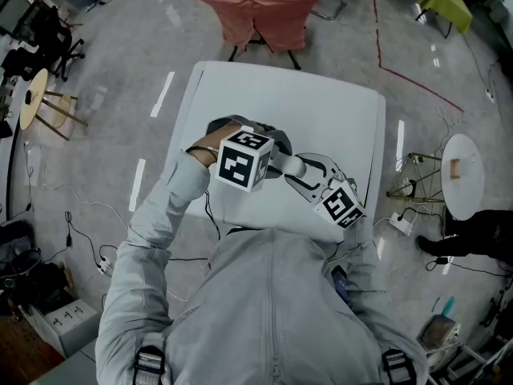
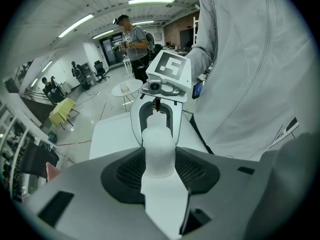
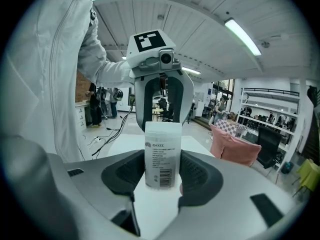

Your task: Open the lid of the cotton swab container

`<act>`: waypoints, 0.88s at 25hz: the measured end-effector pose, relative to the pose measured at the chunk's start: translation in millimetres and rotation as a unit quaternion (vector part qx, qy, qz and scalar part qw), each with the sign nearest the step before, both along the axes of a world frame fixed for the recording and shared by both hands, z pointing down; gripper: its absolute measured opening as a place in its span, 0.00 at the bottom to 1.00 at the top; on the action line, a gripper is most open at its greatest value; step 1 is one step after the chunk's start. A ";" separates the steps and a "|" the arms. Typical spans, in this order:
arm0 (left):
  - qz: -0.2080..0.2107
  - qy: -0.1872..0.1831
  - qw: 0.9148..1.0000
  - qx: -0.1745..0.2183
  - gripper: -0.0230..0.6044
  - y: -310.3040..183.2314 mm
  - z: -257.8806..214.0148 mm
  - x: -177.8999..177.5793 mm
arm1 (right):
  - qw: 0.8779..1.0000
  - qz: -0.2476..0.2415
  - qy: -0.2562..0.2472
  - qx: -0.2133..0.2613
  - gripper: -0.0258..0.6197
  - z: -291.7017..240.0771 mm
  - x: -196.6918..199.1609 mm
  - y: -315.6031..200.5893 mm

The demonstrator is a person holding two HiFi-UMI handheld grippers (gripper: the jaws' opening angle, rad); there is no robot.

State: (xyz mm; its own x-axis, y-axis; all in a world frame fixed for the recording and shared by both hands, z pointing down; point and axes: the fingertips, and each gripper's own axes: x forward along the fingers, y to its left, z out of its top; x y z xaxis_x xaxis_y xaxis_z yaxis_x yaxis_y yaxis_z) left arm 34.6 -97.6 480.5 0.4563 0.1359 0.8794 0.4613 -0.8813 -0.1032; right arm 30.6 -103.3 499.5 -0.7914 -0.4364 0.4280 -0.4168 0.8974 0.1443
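Big open hall with a grey floor. A chair under pink cloth (image 1: 260,14) at the top of the head view, a white table (image 1: 353,111) in the centre of it.

Task progress: hardly begun, by the look of it. Cotton swab container (image 3: 162,154) standing upright on the table, in the centre of the right gripper view, printed label and barcode turned to the camera. Lid (image 3: 163,128) at its top, seemingly closed and sitting flat, with no gap visible under it. Done so far: container held and steadied. Left to do: the whole opening of the lid.

Right gripper (image 3: 162,173): jaws wide, yet clamped on the lower part of the container, pads (image 3: 125,171) lying against both of its sides.

Left gripper (image 2: 160,168): facing the right one from the opposite side, jaws also wide. Same frosted container between them, in the centre of the left gripper view. Pads (image 2: 125,171) seemingly pressed on both flanks, though hard to say how firmly. Not possible to tell from here whether closed on the lid or on the body.

In the head view, container itself hidden behind the marker cubes (image 1: 244,159) near the middle of the frame.
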 end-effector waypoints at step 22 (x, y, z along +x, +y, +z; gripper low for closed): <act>0.020 -0.007 0.995 -0.094 0.35 2.7 -7.0 -12.4 | 1.000 -0.026 -0.001 0.007 0.38 5.0 -13.8 5.0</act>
